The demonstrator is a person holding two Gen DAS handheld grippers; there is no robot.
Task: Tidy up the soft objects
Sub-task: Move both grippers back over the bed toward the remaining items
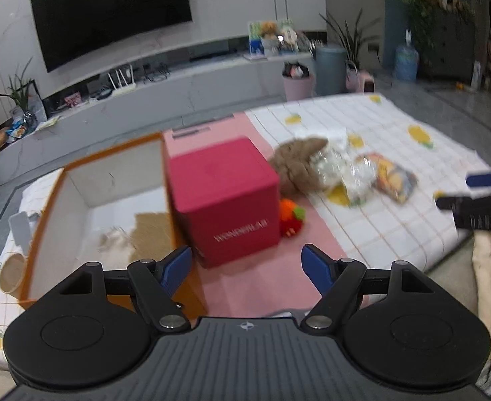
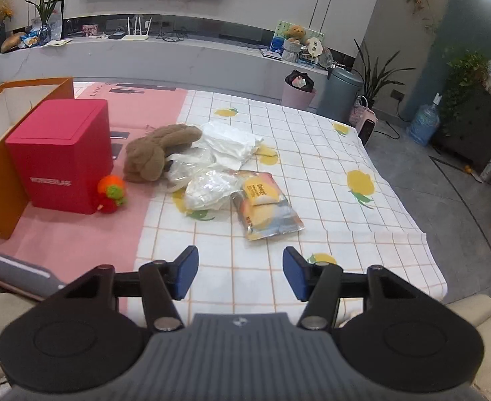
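A brown plush toy (image 2: 158, 153) lies on the cloth-covered table beside crumpled clear plastic bags (image 2: 212, 187), a white folded bag (image 2: 232, 140) and a yellow snack packet (image 2: 265, 207). A small orange and red knitted toy (image 2: 111, 193) rests against a red box (image 2: 61, 153). My right gripper (image 2: 240, 274) hovers open over the checked cloth, short of the packet, with nothing between its fingers. My left gripper (image 1: 245, 267) is open and empty just in front of the red box (image 1: 227, 197), with the knitted toy (image 1: 290, 217) and plush (image 1: 298, 160) beyond. The right gripper (image 1: 462, 190) shows at the right edge.
An open orange carton (image 1: 78, 200) with a white interior stands left of the red box, something pale inside it. A grey flat item (image 2: 24, 274) lies at the table's near left edge. Bins (image 2: 342, 90), a heater and a TV bench stand beyond the table.
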